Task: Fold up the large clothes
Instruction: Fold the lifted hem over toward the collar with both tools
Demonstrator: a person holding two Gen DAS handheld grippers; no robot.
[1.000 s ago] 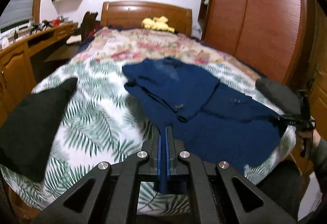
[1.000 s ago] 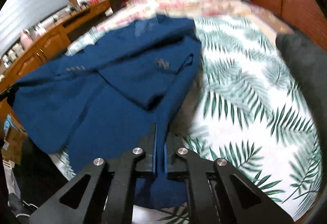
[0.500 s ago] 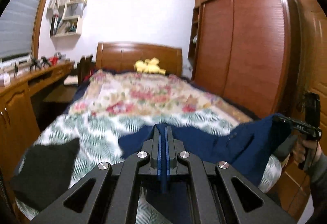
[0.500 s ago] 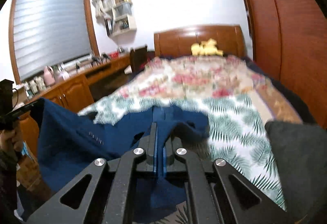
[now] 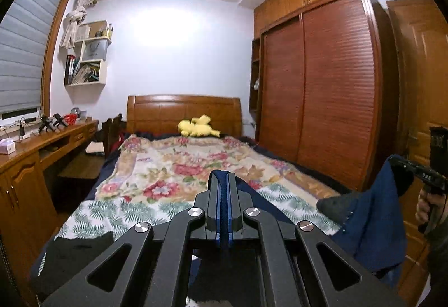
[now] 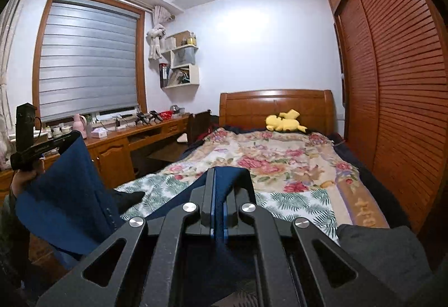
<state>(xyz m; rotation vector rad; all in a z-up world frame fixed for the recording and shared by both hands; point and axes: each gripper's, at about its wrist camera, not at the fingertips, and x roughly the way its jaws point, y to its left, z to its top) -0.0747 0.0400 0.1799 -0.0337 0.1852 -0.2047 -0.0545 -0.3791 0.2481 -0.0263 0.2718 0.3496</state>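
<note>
Left tool: pressed together on a fold of the navy jacket; blue cloth shows between the blue pads and drapes over the tip, in the left wrist view.
Left tool seen from the right wrist view: at 9 o'clock, held up in a hand, with the jacket hanging from its tip.
Navy jacket: lifted off the bed, strung between the two tools, its body hanging in a sheet below them; how much of its lower part rests on the bed is hidden by the tool bodies.
Long axis: the held edge runs side to side, from one tool to the other, across the foot of the bed; it sags a little in between.
Right tool: pinching another fold of the same jacket, cloth wedged between the pads and bunched over the tip.
Right tool seen from the left wrist view: at 3 o'clock, gripping the far corner, a hand on its handle.
Dark cushions: on the leaf-print sheet at the foot, one near each side.
Key relation: the bed lies ahead and below both tools, at 12 o'clock. Neither hand looks nearer, so I judge the lay-down needs both going forward together, keeping the edge taut.
Risk: uneven travel would probably skew the fold line.
</note>
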